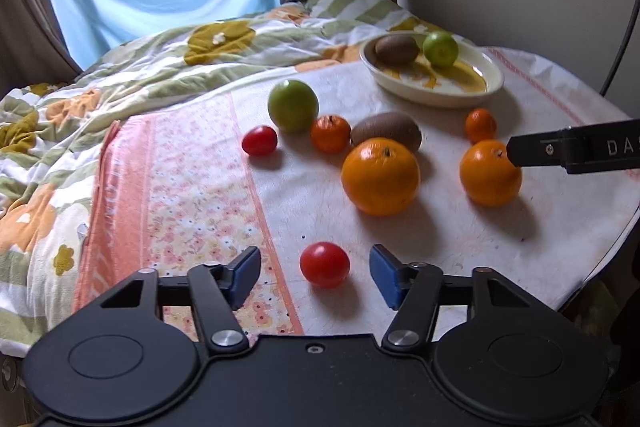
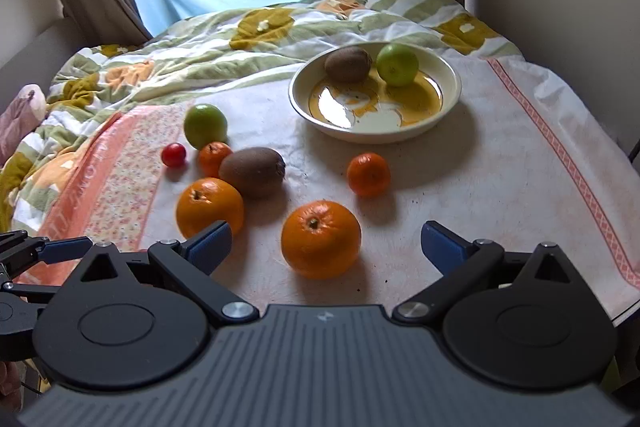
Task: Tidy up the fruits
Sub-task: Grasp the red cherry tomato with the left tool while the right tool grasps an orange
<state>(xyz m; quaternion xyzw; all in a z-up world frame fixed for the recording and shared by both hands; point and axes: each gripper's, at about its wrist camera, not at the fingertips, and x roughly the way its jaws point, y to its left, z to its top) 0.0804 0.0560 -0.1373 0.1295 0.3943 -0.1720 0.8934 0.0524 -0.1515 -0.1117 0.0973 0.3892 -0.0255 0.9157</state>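
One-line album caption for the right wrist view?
Open right claw frames an orange; kiwi and apple in bowl.

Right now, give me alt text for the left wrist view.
The left hand-held gripper hovers open around a red tomato on a cloth-covered table. Beyond lie two oranges, and a bowl holding a kiwi and a green apple.

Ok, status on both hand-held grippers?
Left hand-held gripper open around tomato. Right hand-held gripper open around orange. Nothing blocking.
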